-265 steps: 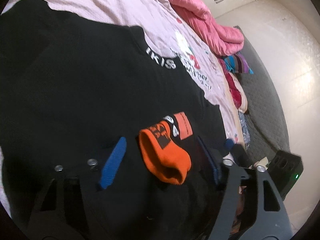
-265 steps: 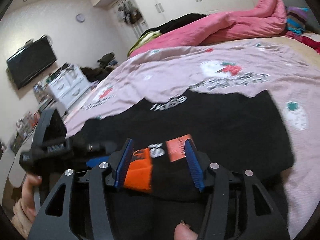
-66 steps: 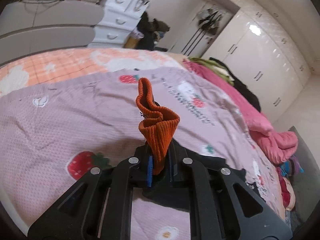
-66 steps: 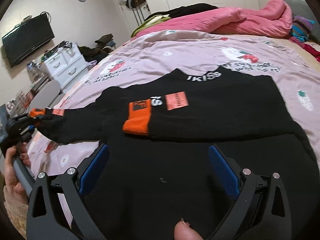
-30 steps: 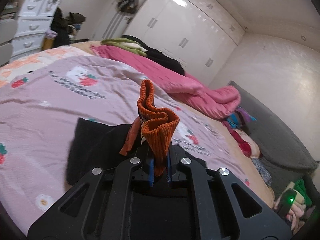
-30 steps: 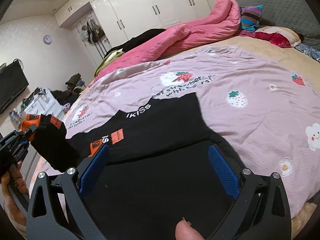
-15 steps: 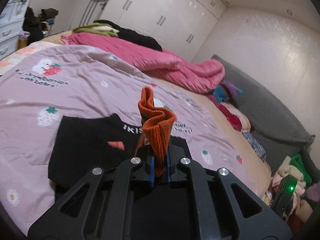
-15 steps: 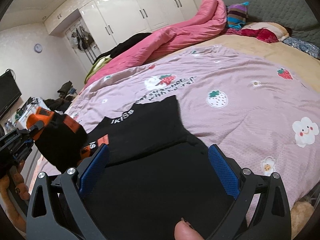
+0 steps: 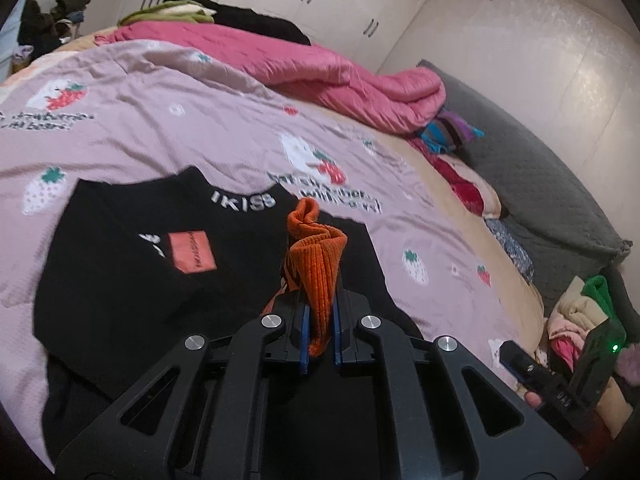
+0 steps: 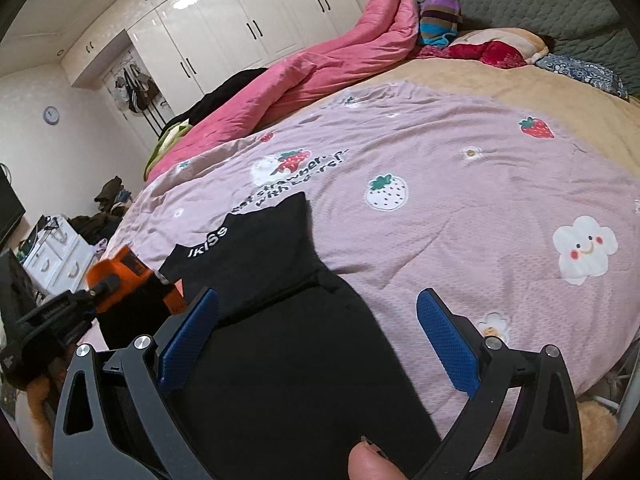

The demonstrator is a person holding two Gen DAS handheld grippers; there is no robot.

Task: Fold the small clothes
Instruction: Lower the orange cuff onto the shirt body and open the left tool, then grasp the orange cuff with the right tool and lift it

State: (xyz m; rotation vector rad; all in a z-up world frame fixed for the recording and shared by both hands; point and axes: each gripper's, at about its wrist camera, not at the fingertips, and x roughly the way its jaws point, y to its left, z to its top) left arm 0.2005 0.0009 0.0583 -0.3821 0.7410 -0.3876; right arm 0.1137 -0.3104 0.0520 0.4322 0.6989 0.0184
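Orange cuff [image 9: 318, 272] pinched in left claw [image 9: 319, 340], right claw [image 10: 316, 344] agape above black sweater [image 10: 280, 360]

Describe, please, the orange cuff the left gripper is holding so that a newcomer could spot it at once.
Start at the pink strawberry-print bedspread and find the black IKISS sweater spread on it. Above the sweater, the left gripper pinches a ribbed orange cuff at its sleeve's end, the only knitted orange piece standing up.
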